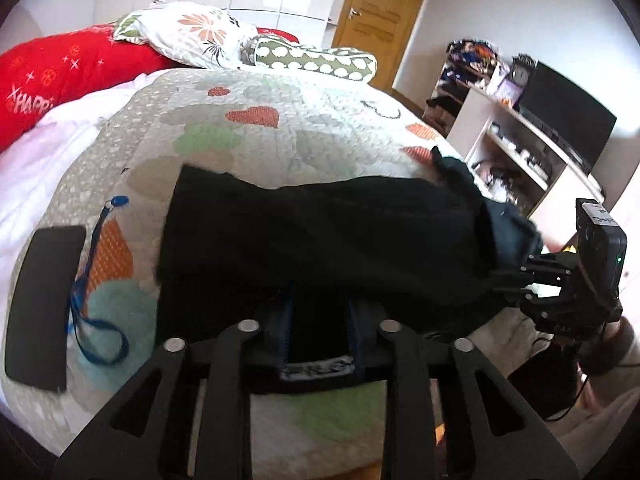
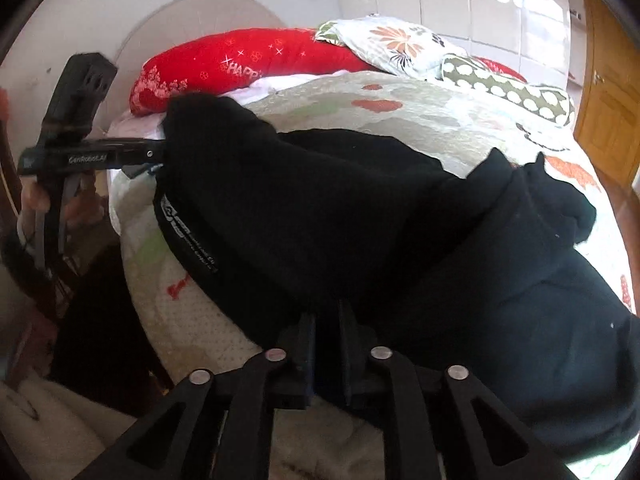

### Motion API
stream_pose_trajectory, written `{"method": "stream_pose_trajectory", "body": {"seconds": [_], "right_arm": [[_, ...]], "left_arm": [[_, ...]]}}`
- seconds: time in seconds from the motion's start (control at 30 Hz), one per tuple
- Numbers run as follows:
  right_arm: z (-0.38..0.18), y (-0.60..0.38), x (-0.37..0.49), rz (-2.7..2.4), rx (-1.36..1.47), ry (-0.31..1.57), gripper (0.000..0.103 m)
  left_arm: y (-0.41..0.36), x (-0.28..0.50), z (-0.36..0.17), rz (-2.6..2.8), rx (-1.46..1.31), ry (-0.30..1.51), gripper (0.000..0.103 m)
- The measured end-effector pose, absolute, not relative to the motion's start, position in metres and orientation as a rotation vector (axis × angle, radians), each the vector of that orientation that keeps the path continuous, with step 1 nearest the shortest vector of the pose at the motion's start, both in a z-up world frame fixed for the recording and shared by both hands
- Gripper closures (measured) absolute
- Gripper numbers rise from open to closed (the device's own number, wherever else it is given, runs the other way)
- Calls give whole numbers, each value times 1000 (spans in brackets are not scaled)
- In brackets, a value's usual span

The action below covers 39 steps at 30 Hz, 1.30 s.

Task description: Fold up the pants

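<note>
Both my tongs grip the black pants (image 1: 320, 232) at the near edge: left gripper (image 1: 320, 320) pinches the labelled waistband, right gripper (image 2: 326, 344) pinches cloth, jaws narrow. Pants lie folded across the quilt (image 1: 280, 128); phone (image 1: 40, 304) rests to their left.

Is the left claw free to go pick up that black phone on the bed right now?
Probably not yet: the left claw is shut on the black pants. The phone itself lies uncovered beside them.
</note>
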State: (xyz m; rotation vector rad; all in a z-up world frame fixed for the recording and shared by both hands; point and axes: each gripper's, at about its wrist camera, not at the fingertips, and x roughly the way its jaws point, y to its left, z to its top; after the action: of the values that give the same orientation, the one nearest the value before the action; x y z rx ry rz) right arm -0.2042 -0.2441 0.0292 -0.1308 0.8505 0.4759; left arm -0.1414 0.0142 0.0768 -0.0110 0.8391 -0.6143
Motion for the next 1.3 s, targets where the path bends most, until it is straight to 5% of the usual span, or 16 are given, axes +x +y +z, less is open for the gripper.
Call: {"method": "stream_pose_trajectory", "body": {"seconds": [0.1, 0.13, 0.27, 0.6, 0.67, 0.73, 0.77, 1.03, 1.3], "right_arm": [[57, -266, -205, 436, -98, 791, 70], [67, -275, -202, 396, -85, 765, 69], [92, -314, -163, 207, 17, 706, 52], [38, -338, -13, -85, 143, 969, 51], [24, -345, -6, -102, 140, 959, 56], [28, -358, -8, -106, 173, 923, 87], [33, -366, -16, -73, 233, 910, 93], [112, -423, -168, -43, 308, 650, 94], [42, -478, -251, -152, 462, 791, 94]], "left_arm": [[17, -149, 83, -598, -42, 838, 38], [19, -150, 84, -596, -63, 836, 36], [30, -139, 81, -515, -157, 864, 35], [42, -102, 48, -196, -225, 922, 35], [41, -96, 44, -183, -217, 928, 35], [41, -94, 44, -180, -218, 929, 35], [42, -94, 44, -184, -219, 927, 35], [57, -101, 51, -180, -282, 917, 35], [74, -107, 57, -192, -403, 908, 35]]}}
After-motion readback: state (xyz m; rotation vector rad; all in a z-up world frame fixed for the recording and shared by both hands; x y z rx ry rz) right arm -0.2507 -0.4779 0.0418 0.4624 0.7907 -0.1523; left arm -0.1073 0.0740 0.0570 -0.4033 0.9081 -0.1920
